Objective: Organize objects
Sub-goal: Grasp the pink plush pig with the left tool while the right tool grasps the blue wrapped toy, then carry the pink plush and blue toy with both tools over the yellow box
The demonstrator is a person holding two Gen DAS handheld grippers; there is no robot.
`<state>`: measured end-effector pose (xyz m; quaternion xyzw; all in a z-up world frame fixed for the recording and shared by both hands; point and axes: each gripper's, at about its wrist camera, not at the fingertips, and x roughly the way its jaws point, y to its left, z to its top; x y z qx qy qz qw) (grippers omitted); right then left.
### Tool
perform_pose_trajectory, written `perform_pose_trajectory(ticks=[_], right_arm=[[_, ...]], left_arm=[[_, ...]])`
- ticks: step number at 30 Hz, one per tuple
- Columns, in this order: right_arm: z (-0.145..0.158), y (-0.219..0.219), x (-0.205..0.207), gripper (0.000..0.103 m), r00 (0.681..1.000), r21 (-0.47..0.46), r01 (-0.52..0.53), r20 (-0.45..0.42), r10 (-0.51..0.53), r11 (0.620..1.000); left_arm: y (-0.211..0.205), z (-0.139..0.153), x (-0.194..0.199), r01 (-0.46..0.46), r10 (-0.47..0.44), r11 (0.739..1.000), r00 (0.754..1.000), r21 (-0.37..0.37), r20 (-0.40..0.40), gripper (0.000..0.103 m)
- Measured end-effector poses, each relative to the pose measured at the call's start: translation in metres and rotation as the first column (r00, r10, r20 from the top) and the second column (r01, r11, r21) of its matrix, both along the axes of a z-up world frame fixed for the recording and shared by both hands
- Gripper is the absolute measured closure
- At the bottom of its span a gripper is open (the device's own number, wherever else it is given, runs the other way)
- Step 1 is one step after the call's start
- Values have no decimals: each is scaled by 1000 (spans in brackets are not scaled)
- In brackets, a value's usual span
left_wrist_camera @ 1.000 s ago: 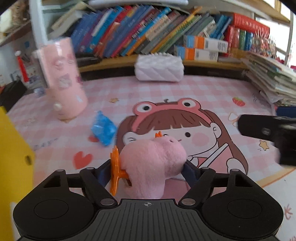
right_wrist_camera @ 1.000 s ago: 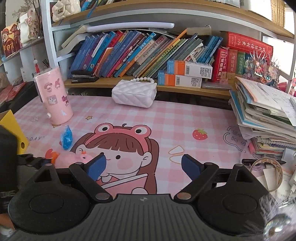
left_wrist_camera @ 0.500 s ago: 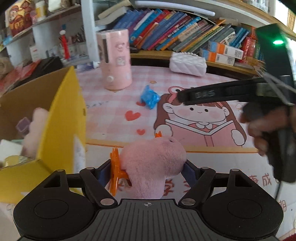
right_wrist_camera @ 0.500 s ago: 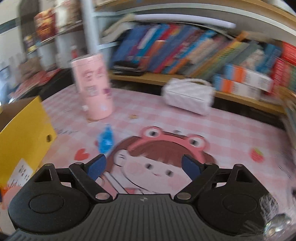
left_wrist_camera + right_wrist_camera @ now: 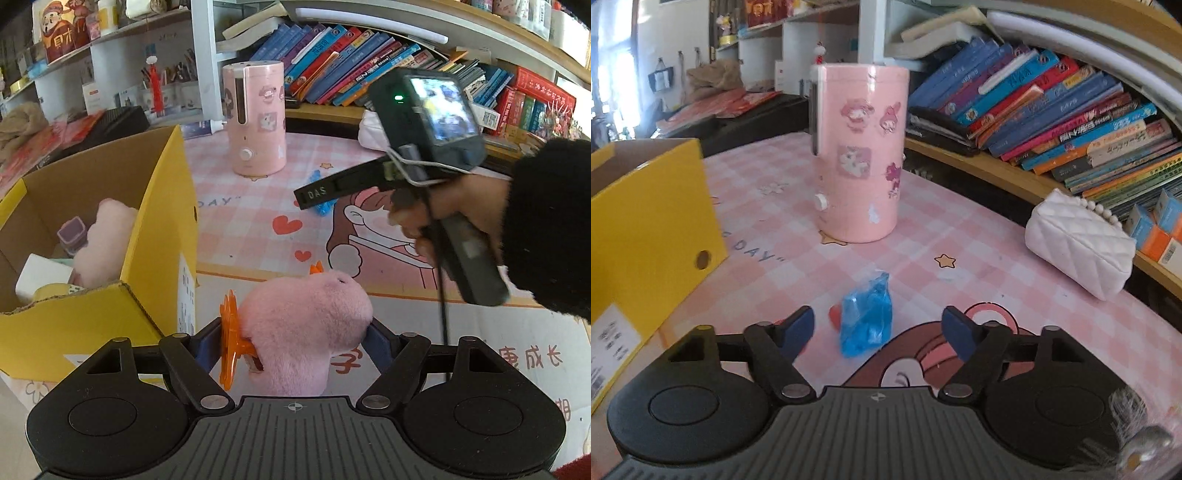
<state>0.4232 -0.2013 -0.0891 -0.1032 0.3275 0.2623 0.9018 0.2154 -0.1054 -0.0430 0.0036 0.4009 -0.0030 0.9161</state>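
1. While my left gripper (image 5: pixel 295 332) hangs above the mat's near edge, its jaws are clamped on the pink plush toy (image 5: pixel 303 328); the orange plastic part (image 5: pixel 231 345) of the toy presses against the left finger.
2. Far left in the left wrist view: the yellow cardboard box (image 5: pixel 162 229), open on top. Inside it I see another pink plush (image 5: pixel 103 240), a small purple-lidded container (image 5: pixel 72 232) and something white (image 5: pixel 40 275). The held toy is just right of the box's near corner, outside it.
3. Centre: the pink cylinder with stickers (image 5: pixel 255 118) stands upright on the pink checked mat (image 5: pixel 240 210), well behind the toy.
4. Right of that: my right hand (image 5: pixel 443 214) grips the handle of the other tool, whose finger partly covers the blue packet (image 5: pixel 325 206).
5. Right wrist view, left to right: box wall (image 5: pixel 646 221), then the cylinder (image 5: pixel 860 155), then the white quilted purse (image 5: pixel 1078 247) near the bookshelf (image 5: pixel 1052 107).
6. My right gripper (image 5: pixel 879 326) is spread wide with nothing held. The blue packet (image 5: pixel 866 314) lies flat on the mat between the fingertips; I can't tell if either pad touches it.
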Motion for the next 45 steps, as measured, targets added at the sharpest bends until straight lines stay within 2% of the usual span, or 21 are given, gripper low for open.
perform_pose_trajectory(ticks=[2,4,6,8,13,17,28,32,36,41,45], right_arm=[[-7,1,8,42,999,9,14,-40,-13,1000],[-12,1,12,62,997,11,15,-79,-14,1000],[-12,-2,10,72,996,30,22,-81,-20,999],[-6,-8,5,72,994,66,48,-104,-41,997],[18,-31,-23,73,990,118,118,-89,-108,986],[38,-54,-60,73,980,120,192,-83,-182,974],[80,-92,-174,73,910,118,413,-74,-407,903],[81,-86,-214,73,886,92,464,-52,-461,881],[75,-72,-247,73,869,53,495,-68,-491,867],[75,-46,-280,73,872,36,488,-56,-486,872],[70,-20,-308,73,877,9,474,-90,-471,881]], left_arm=[[0,1,-1,2,-2,1000,1000,1,1,25],[0,1,-2,4,-4,1000,1000,4,0,25],[1,3,-4,5,-5,1000,1000,8,2,25],[2,5,-4,6,-6,1000,1000,5,7,25],[0,11,-7,29,-29,1000,999,-1,34,25],[-1,15,-10,52,-50,998,997,-23,63,25],[10,34,-34,134,-117,986,982,-104,150,25],[22,38,-51,160,-138,979,975,-123,172,25],[40,38,-70,167,-141,975,975,-145,175,25],[69,35,-98,148,-121,975,979,-166,162,25],[95,33,-124,111,-84,975,986,-193,145,25]])
